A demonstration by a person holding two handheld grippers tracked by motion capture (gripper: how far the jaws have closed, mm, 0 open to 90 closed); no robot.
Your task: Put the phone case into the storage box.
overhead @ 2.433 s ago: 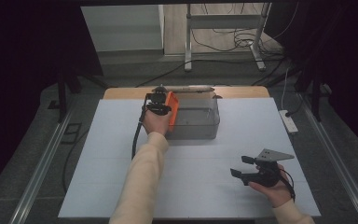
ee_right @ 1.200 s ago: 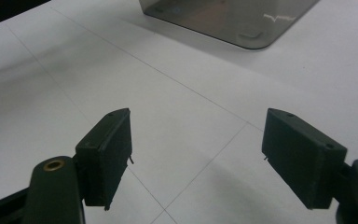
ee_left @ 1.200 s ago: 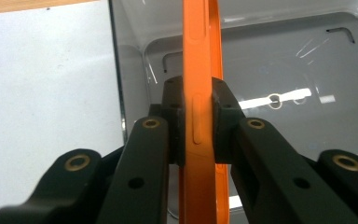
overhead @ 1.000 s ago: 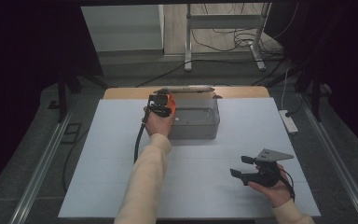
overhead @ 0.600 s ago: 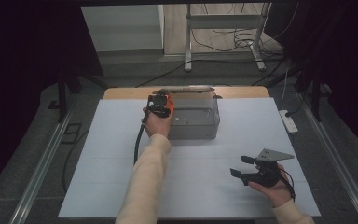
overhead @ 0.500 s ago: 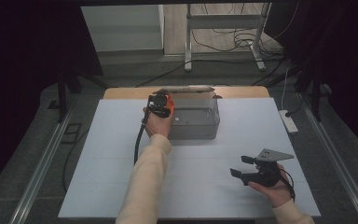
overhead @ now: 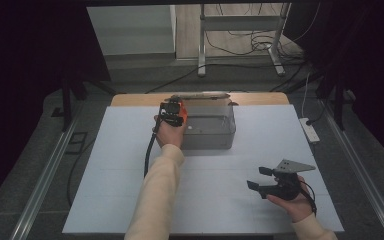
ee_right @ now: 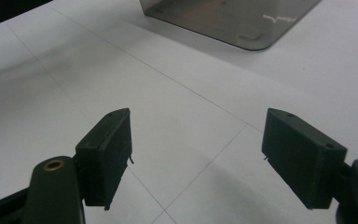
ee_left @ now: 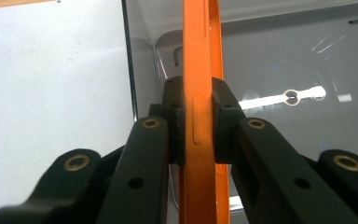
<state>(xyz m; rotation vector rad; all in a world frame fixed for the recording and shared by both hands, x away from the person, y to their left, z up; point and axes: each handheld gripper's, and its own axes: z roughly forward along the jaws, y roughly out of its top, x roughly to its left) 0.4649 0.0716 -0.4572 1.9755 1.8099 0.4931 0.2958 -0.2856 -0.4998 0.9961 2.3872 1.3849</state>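
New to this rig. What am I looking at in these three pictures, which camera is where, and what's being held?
No robot arm here: a person holds a hand-held two-jaw gripper in each hand at a white table.

The high view is a fixed camera above the person's side, looking forward and down. The other two cameras ride on the grippers and look along their black jaws.

On the table stands a clear grey bin near the far edge. In the left gripper view a small bright metal piece lies on its floor.

The left gripper is shut on a flat orange object, held edge-on above the bin's left end. I cannot tell what it is.

The right gripper is open and holds nothing, over the bare table at near right.
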